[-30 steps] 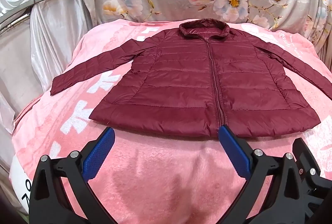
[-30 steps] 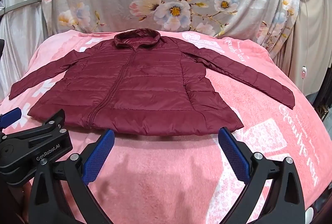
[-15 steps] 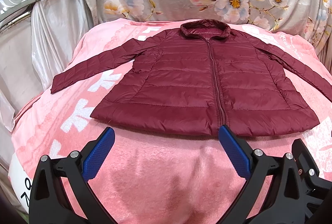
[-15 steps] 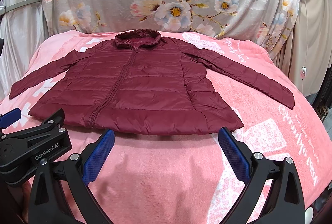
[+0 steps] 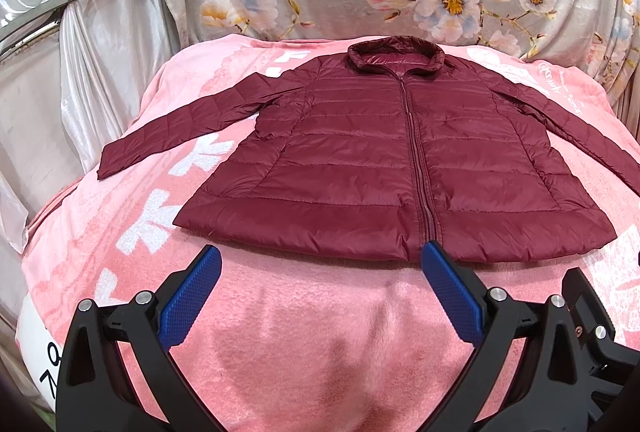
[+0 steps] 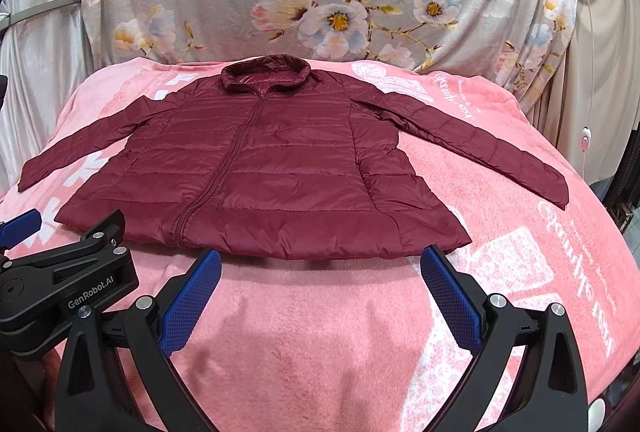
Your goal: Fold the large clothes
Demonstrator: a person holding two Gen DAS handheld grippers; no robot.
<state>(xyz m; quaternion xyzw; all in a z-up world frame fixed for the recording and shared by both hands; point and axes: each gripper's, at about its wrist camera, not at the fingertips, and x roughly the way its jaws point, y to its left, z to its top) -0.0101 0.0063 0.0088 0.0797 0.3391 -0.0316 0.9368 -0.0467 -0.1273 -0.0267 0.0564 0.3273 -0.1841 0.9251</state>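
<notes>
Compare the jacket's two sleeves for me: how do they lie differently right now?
The left sleeve lies on the blanket's white-lettered part, ending near the silver curtain; the right sleeve crosses white script print toward the other edge. The right sleeve shows a crease at its armpit; the left looks smoother. Both are unfolded, spread outward and flat on the blanket.

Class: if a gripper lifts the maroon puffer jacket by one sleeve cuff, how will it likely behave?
The jacket would probably drape limply, since it lies flat and soft on the pink blanket. Its thin quilted padding suggests little weight. The glossy shell hints it may slip between the pads.
</notes>
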